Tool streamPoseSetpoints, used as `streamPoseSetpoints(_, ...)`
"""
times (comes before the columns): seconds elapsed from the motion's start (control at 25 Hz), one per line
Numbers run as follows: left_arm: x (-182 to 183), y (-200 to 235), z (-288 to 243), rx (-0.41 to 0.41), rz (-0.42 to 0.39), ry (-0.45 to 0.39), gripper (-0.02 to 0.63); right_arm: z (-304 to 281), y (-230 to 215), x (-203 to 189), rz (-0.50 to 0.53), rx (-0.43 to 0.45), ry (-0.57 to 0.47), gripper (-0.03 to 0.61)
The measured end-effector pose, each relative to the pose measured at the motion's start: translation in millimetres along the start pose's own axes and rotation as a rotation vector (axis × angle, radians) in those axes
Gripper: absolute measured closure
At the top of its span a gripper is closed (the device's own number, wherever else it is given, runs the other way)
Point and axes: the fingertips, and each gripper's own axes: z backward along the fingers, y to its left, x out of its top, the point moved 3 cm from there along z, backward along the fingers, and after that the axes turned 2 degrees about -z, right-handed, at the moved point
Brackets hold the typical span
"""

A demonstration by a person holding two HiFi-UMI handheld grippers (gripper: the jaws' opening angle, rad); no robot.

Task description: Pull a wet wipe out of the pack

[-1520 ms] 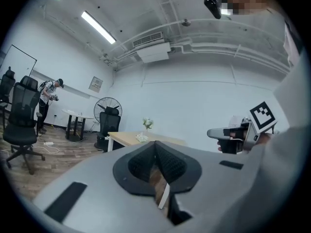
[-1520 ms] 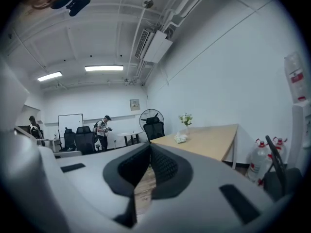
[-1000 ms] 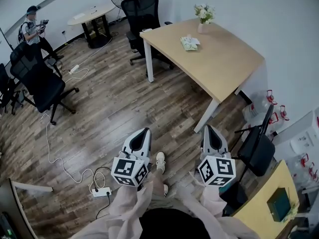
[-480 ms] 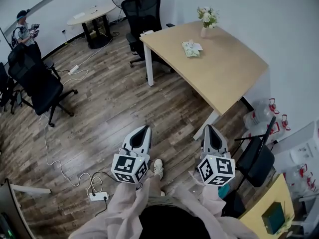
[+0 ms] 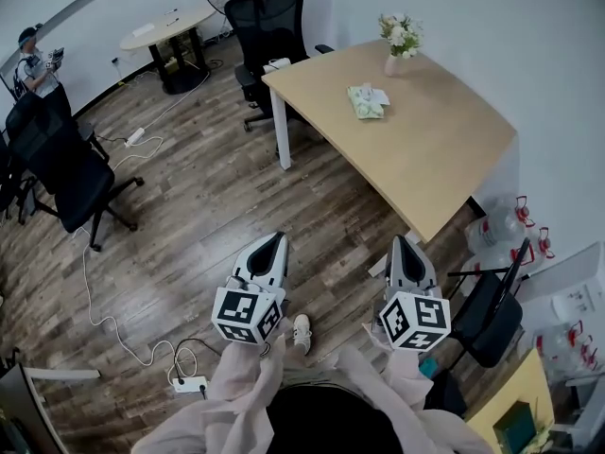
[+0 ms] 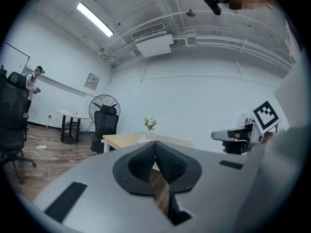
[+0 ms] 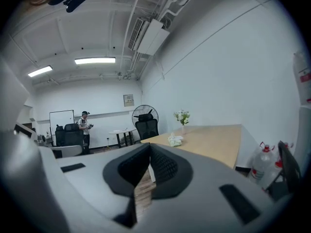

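The wet wipe pack [image 5: 367, 100] is a pale green packet with a white wipe sticking up, lying on the far part of the light wooden table [image 5: 425, 149]. It shows small and distant in the left gripper view [image 6: 141, 139] and in the right gripper view [image 7: 175, 140]. My left gripper [image 5: 275, 239] and right gripper [image 5: 399, 243] are held side by side over the wooden floor, well short of the table, pointing level toward it. Both are shut with nothing between the jaws, as their own views show for the left gripper [image 6: 155, 147] and the right gripper [image 7: 149, 149].
A vase of white flowers [image 5: 398, 38] stands behind the pack. A black office chair [image 5: 267, 22] and a fan are at the table's far end, another chair [image 5: 66, 168] at left. A power strip [image 5: 192, 384] and cable lie on the floor. Water bottles [image 5: 501, 230] stand at right. A person [image 5: 30, 61] stands far left.
Both grippers and the head camera have advanced toward the table, which now sits closer and lower in view. The jaws have stayed shut.
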Motion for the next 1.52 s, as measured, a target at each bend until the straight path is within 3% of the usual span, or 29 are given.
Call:
streamPoseSetpoints(0.68, 6.0, 60.8, -73.8, -0.011, 0.006, 0.018, 0.603, -93.2, 0.5, 6.1, -0.009, -0.023, 0.010, 0.566)
streamPoseSetpoints(1.52, -10.5, 79.1, -81.2, -0.006, 0.005, 0.063, 0.603, -124.5, 13.6, -10.2, -0.019, 0.010, 0.045, 0.567)
